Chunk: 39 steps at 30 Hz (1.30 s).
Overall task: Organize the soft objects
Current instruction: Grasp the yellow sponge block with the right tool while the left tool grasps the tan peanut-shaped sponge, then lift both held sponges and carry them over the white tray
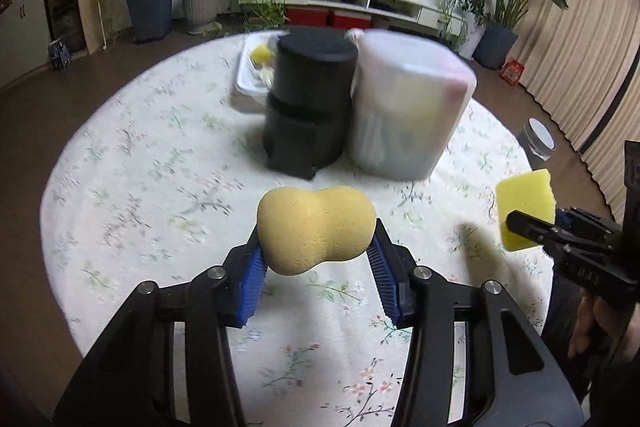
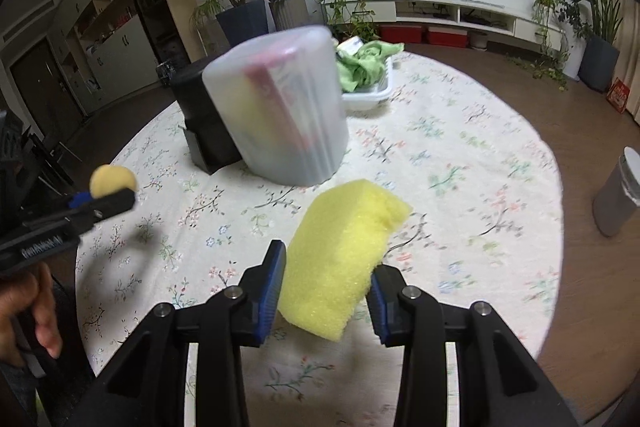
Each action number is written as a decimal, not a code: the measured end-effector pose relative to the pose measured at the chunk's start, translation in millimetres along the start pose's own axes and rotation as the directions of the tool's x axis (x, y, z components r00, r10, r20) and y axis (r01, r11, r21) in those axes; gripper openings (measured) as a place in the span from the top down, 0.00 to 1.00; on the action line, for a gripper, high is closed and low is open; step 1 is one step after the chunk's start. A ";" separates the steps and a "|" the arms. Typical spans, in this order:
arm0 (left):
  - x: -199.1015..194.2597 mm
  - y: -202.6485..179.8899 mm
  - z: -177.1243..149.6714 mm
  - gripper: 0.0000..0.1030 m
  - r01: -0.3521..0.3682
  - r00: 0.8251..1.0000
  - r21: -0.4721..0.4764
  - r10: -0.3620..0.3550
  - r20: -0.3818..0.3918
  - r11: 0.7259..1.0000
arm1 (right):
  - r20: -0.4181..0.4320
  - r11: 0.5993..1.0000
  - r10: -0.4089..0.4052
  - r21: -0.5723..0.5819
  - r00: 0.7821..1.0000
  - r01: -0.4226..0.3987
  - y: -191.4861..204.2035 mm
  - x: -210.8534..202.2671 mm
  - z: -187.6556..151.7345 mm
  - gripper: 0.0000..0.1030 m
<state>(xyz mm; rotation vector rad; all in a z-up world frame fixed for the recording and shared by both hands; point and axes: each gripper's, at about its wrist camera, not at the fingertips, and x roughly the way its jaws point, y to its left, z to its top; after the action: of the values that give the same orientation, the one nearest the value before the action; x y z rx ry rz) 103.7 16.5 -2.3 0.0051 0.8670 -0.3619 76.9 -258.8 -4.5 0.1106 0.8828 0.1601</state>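
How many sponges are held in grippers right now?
2. The tan peanut-shaped sponge is in the left gripper; the yellow block sponge is in the right gripper. More may sit hidden in the containers.

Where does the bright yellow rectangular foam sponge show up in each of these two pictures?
Left wrist view: bright yellow rectangular foam sponge at the far right edge, clamped in the right gripper.
Right wrist view: the same sponge at bottom centre, between the blue pads.
Shared landmark: the frosted translucent plastic container beside the black cylinder.
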 end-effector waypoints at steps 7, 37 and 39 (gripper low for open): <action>-16.8 18.7 15.5 0.56 0.007 1.000 0.005 -0.007 0.010 1.000 | 0.027 0.999 -0.036 -0.029 0.999 0.036 -15.8 -22.2 25.6 0.61; -6.5 44.4 173.6 0.55 -0.023 0.995 0.193 0.004 0.098 0.981 | 0.113 0.976 -0.068 -0.199 0.991 0.090 -41.8 -21.4 191.7 0.61; 5.8 44.3 186.5 0.55 -0.024 0.996 0.213 0.005 0.088 0.977 | 0.095 0.977 -0.044 -0.203 0.995 0.063 -44.3 -7.5 208.8 0.61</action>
<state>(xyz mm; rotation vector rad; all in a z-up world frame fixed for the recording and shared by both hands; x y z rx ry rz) 259.8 28.2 108.5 0.1935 0.7382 -0.4370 238.3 -310.1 125.7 -0.0982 0.7741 0.1936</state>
